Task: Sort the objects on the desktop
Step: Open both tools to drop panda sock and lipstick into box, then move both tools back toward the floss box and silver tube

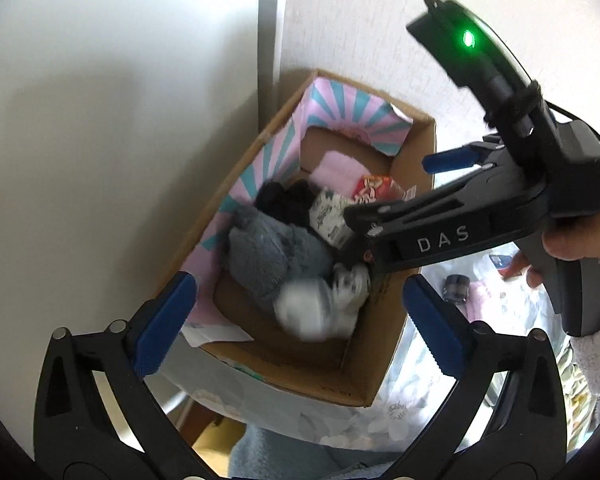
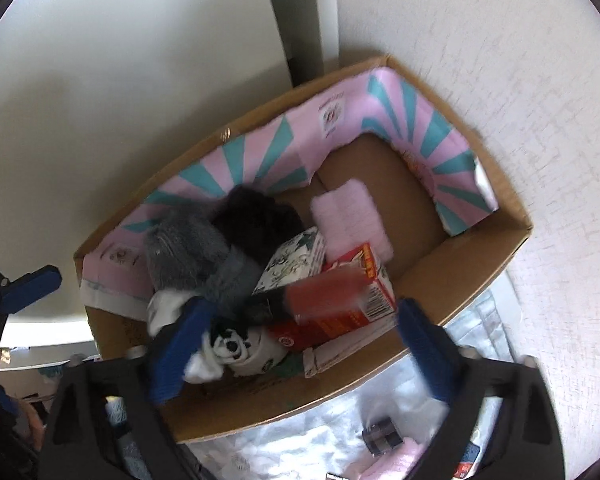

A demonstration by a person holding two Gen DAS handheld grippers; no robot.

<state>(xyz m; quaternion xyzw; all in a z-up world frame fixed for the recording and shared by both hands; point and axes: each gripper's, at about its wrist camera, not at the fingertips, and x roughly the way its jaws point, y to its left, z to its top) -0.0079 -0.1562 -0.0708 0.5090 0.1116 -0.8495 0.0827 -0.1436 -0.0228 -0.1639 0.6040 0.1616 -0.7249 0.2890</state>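
A cardboard box (image 1: 414,168) (image 2: 480,256) with a pink and teal lining holds a grey plush (image 1: 268,256) (image 2: 204,252), black fabric (image 2: 256,216), a pink cloth (image 2: 348,216), a patterned white box (image 2: 296,260), a red carton (image 2: 364,280) and a white panda-print sock (image 1: 324,304) (image 2: 236,348). My left gripper (image 1: 300,320) is open and empty above the box's near end. My right gripper (image 2: 300,344) is open over the box; a blurred red and dark object (image 2: 316,292) is between its fingers, apart from both. In the left wrist view the right gripper (image 1: 420,200) reaches in from the right.
The box stands on a floral cloth (image 1: 412,412) against a white wall (image 2: 500,80) and a grey post (image 1: 272,40). A small dark jar (image 1: 456,286) (image 2: 380,436) and pink items (image 2: 388,460) lie on the cloth to the right of the box.
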